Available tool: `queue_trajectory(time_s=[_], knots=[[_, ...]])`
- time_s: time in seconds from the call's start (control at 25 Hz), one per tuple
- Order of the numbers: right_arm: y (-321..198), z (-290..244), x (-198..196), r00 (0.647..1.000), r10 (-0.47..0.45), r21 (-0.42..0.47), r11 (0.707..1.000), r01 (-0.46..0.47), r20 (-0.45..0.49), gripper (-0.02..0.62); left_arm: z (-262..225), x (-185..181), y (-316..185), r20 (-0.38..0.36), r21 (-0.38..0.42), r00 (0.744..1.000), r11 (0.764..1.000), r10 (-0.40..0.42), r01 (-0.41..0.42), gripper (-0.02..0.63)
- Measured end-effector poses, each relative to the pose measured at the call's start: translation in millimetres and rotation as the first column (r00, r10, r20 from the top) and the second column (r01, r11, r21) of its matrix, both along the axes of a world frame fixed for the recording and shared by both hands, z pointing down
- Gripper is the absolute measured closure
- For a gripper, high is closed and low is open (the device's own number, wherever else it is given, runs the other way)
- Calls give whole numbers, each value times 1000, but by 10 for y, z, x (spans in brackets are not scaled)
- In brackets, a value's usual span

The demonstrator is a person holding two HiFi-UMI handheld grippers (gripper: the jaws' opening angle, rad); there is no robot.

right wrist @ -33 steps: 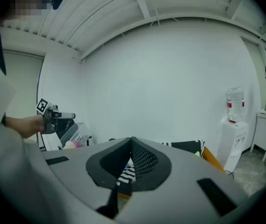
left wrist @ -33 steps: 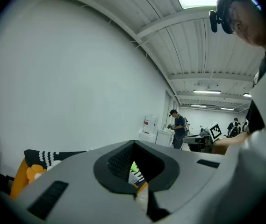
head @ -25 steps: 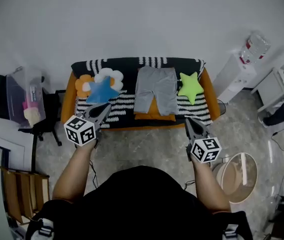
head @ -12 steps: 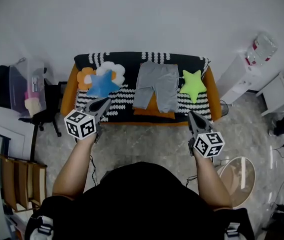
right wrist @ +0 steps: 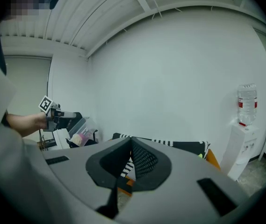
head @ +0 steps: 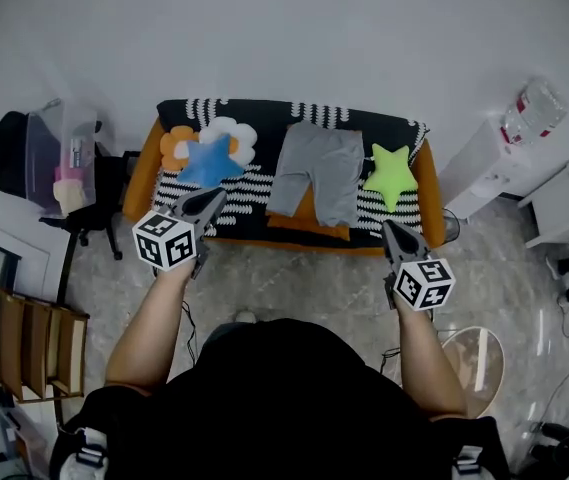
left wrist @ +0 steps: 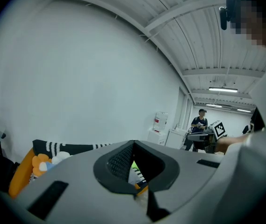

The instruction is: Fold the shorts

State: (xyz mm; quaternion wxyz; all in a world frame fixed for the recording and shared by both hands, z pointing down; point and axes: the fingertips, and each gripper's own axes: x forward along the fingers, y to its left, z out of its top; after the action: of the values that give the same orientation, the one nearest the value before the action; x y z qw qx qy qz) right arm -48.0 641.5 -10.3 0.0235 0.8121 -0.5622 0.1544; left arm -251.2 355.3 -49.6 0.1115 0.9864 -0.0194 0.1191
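The orange sofa (head: 141,180) stands against the wall, and the grey shorts (head: 314,173) lie spread flat on the middle of its seat. In front of the sofa, the left gripper (head: 213,197) and right gripper (head: 391,227) each have their jaws pressed together, holding nothing.

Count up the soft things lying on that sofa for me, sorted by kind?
Star cushions: 2, the blue star cushion and the green star cushion
Flower cushions: 2, the orange flower cushion and the white flower cushion
Shorts: 1
Total: 5
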Motion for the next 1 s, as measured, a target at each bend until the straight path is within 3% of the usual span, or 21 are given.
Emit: queue_trajectory(time_s=[0.48,1.0], knots=[[-422,173,134,999,-43,-78,996,41,-19,588,299,135,-419,14,-35,1000,999,-23,23,589],[-1449,337,823,1000,13,-121,993,-14,-2,586,582,990,-1419,43,-65,999,998,31,-28,589]])
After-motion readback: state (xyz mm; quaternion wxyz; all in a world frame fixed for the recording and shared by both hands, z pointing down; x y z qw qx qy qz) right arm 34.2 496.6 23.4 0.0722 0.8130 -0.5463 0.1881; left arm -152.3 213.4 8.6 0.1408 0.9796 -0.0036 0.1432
